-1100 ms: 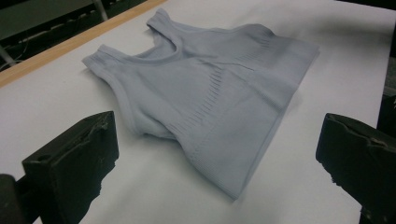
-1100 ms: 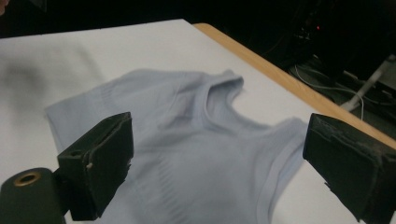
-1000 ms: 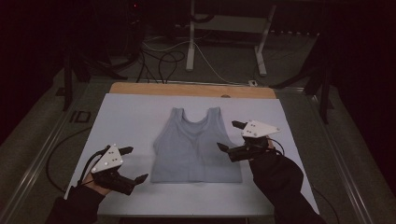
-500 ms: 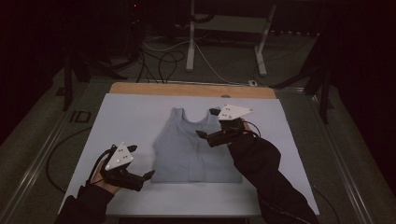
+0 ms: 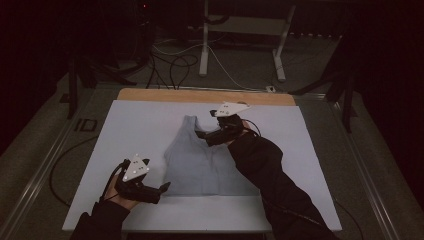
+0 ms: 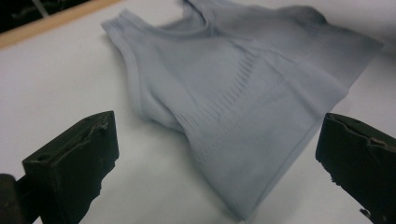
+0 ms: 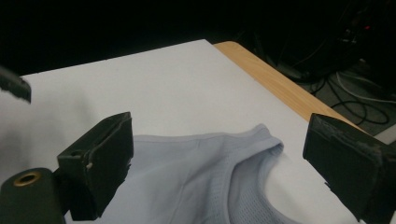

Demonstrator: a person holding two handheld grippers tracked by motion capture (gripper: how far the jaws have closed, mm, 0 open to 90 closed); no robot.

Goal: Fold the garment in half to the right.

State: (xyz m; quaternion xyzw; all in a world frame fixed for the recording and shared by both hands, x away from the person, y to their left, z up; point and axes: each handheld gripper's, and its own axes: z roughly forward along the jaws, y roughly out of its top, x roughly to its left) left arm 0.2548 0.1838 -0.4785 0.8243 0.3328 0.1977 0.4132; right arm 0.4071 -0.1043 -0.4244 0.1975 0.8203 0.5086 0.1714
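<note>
Standing here watching, and I reckon this is where it could get messy. The grey tank top (image 5: 200, 162) lies flat in the middle of the white table (image 5: 130, 130), neck toward 12 o'clock, hem toward 6. The left gripper (image 5: 162, 188) sits at the hem's corner around 7 o'clock with its jaws spread wide, nothing in them. The right gripper (image 5: 202, 134) hovers over the neckline near 12, jaws also wide and empty.

My worry: in the left gripper view the hem corner (image 6: 243, 212) points between the jaws, but thin knit like that could easily give only its top layer to a pinch, so the shirt would peel open. Up top, the far strap (image 7: 261, 135) is narrow, so a slightly off close might grab only one strap or just scrape the table.
</note>
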